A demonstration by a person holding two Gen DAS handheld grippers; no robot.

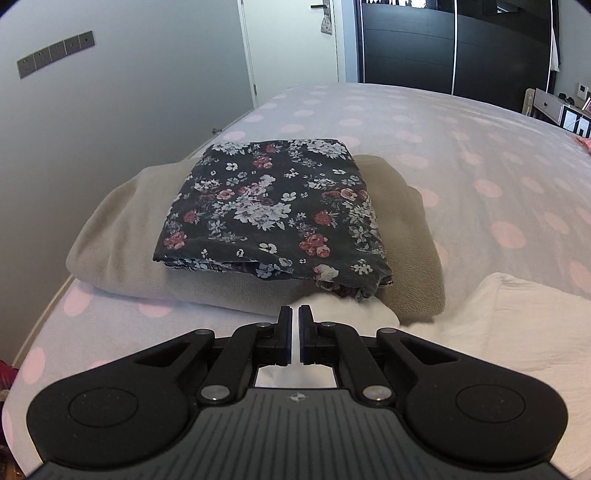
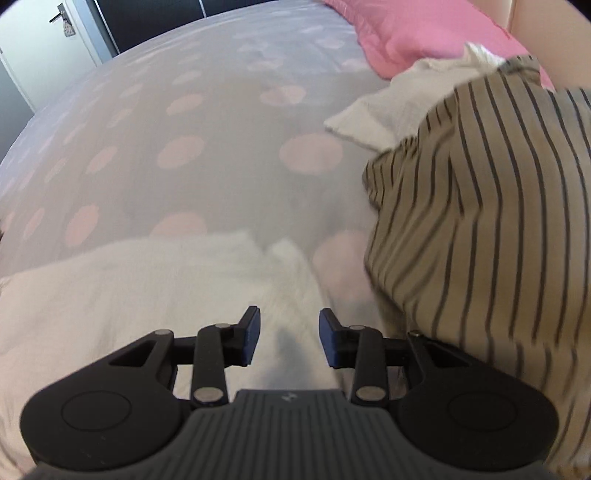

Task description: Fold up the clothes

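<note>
A bed (image 1: pixel 424 122) with a pale cover dotted in pink fills both views. Behind it stand a grey wall (image 1: pixel 110 92), a white door (image 1: pixel 291 40) and a dark wardrobe (image 1: pixel 443 40). On the bed a folded floral cloth (image 1: pixel 273 210) lies on top of a folded beige cloth (image 1: pixel 118 240). A white cloth (image 2: pixel 129 280) lies spread in front of both grippers, and a striped cloth (image 2: pixel 480 221) is heaped to the right of it, touching a pink pillow (image 2: pixel 417 33).

The left gripper (image 1: pixel 294 325) is closed, its pads almost meeting with only a thin slit between them. White cloth shows in and below that slit; whether it is pinched cannot be told. The gripper tilts down toward the near edge of the folded stack.

The right gripper (image 2: pixel 289 334) is about half open, with nothing gripped; white cloth lies below the gap. It points steeply down, just left of the striped cloth.
</note>
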